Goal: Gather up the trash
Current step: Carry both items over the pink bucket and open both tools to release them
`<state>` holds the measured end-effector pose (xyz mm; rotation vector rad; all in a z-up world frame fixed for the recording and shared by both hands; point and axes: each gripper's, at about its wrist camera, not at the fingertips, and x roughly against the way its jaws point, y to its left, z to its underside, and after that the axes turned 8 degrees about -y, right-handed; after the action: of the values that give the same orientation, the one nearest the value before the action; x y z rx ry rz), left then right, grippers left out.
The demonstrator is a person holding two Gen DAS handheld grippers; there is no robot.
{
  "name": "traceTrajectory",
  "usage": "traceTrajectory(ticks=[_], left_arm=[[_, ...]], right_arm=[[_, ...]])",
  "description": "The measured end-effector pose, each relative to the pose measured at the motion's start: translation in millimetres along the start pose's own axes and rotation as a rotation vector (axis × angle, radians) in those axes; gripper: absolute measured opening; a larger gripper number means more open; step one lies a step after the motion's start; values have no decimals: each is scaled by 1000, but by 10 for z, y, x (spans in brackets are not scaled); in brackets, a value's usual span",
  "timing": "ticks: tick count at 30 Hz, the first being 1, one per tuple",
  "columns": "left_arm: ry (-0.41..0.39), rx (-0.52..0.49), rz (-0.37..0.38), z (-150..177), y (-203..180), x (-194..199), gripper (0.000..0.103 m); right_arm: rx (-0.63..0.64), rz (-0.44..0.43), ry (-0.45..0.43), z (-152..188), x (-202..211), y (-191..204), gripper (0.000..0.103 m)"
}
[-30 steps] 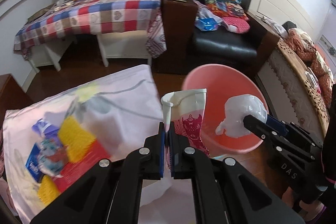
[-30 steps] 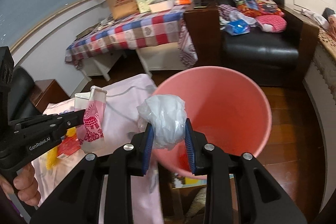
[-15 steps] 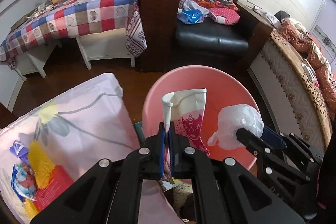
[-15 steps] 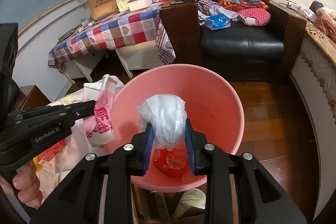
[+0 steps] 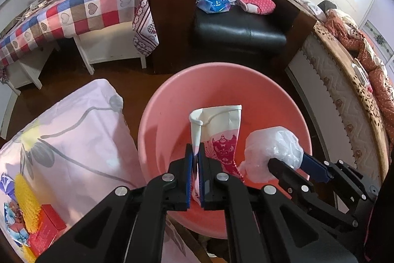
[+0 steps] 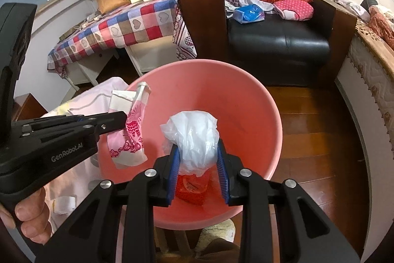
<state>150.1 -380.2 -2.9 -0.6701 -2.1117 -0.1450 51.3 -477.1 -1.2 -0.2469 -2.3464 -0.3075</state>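
Observation:
A pink plastic bin (image 5: pixel 172 100) (image 6: pixel 246 100) stands on the floor below both grippers. My left gripper (image 5: pixel 196 164) is shut on a flattened paper cup (image 5: pixel 219 130) with a pink print, held over the bin; it also shows in the right wrist view (image 6: pixel 128 137). My right gripper (image 6: pixel 198 164) is shut on a crumpled clear plastic bag (image 6: pixel 194 139), held over the bin's middle; the bag shows in the left wrist view (image 5: pixel 273 152). A red wrapper (image 6: pixel 192 186) lies in the bin's bottom.
A table with a pale pink floral cloth (image 5: pixel 69 130) stands left of the bin, with a red box (image 5: pixel 46 226) and yellow and blue wrappers on it. Behind are a checked-cloth table (image 5: pixel 73 9), a black armchair (image 5: pixel 236 26), and a bed (image 5: pixel 344 90) at right.
Both grippers have moved from the cloth-covered table's edge to over the bin, carrying the paper cup and the plastic bag. The bin's inside and the red wrapper have come into view.

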Motion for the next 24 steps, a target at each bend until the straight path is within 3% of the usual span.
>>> traceTrajectory(ticks=[4,7,10,17,24], left_arm=[[13,14,-4,20,20,-31,8],[10,26,-5,28,47,-11,18],[-5,28,0,32,53,37,29],[-25,47,15,46,80,200,29],[-86,69,27,155,200,641,29]], right_arm=[[-6,-2,15,7,-27,-6,36],[-8,4,14,14,-25,-4,46],[-15,4,12,15,-15,-18,48],[-16,-12,-3,27,96,14,48],[-11,-75,-56,79,377,223,48]])
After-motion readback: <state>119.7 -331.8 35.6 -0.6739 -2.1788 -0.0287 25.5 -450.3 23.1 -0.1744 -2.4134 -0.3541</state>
